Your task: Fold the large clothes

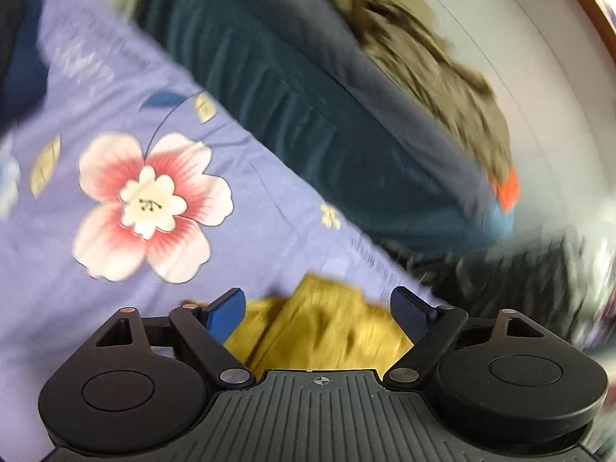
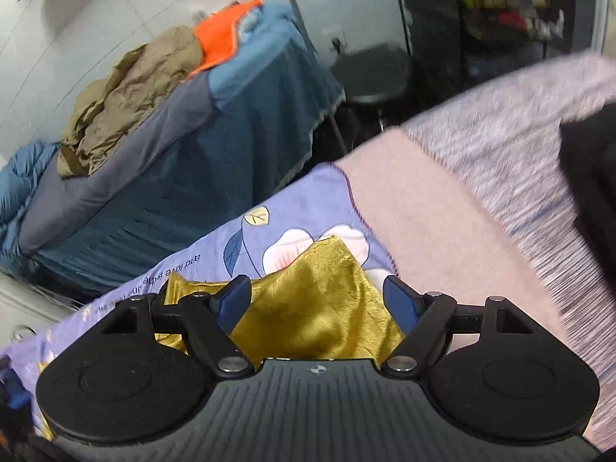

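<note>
A lilac flowered bedsheet (image 2: pixel 300 208) covers the near surface, with a pink knitted blanket (image 2: pixel 481 192) lying on it to the right; beyond a gap, a far bed draped in a teal cover (image 2: pixel 246 146) carries a crumpled khaki garment (image 2: pixel 127 96) and an orange cloth (image 2: pixel 223 34). The mustard-yellow garment (image 2: pixel 319 300) lies rumpled on the sheet at the near edge. The left gripper (image 1: pixel 318 310) and the right gripper (image 2: pixel 317 300) stand with blue pads spread wide above it, neither pinching the fabric.
</note>
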`<state>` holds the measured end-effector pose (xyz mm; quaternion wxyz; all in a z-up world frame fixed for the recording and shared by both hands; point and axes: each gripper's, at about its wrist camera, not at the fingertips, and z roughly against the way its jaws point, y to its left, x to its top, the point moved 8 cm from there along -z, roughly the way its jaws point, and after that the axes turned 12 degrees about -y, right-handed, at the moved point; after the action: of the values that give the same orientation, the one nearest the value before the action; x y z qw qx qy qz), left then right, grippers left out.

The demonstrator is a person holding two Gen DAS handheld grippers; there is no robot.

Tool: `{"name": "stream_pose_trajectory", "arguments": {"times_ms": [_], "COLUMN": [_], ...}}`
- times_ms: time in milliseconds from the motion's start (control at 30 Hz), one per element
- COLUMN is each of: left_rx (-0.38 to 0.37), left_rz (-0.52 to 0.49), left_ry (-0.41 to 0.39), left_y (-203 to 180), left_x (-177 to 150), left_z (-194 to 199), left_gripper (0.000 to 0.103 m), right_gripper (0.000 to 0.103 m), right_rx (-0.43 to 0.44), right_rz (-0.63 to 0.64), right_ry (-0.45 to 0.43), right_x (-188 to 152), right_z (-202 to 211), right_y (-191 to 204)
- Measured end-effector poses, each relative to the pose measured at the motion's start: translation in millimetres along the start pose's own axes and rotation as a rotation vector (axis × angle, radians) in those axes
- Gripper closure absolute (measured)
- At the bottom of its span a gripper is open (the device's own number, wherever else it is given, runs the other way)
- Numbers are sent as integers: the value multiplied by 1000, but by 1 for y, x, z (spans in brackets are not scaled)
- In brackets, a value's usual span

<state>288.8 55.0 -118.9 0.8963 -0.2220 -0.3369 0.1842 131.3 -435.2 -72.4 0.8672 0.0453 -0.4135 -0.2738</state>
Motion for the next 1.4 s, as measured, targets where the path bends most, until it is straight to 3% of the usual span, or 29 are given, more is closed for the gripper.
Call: {"name": "stream_pose_trajectory", "arguments": {"times_ms": [133,267,400,500,600,700,800,900,1100,1233,1400], "left_rx": [2,-109,-162,-158,-47,42,106,170,184,156,145], "left_rz": [-361,-663,-807,-866,-872,-828,-763,-670,-489,-507,-530], "left_ry": [-77,-115,-73,-58,-42,-78,-79,-25,42,97,118], "left_y": [-35,-80,-108,-119,-112,-102,-96,-80,-46,-34,-34], "left_x": [-57,-150,-224,-243,-232,-199,-164,-135,-103,-110,-112], "left_z": [45,78,79,58,24,-2,-25,-52,-77,-86,-99], "left_gripper": [0,0,0,0,0,0,0,0,0,0,0], "right_gripper": [23,24,24,24,26,27,24,19,9,1,0], "right_rx": [27,159,270,297,307,244,228,218,156,142,117], "right_rz": [238,500,616,592,639,680,629,587,385,369,379], "right_ry": [-84,-94,-65,-7,35,37,53,76,164,201,221], "right_x": [-22,-89,-156,-178,-187,-182,-163,-148,-130,-132,-139], "right_z": [42,88,117,112,94,72,48,26,-20,-35,-45], "right_y": [26,69,97,107,116,115,113,115,93,88,93]}}
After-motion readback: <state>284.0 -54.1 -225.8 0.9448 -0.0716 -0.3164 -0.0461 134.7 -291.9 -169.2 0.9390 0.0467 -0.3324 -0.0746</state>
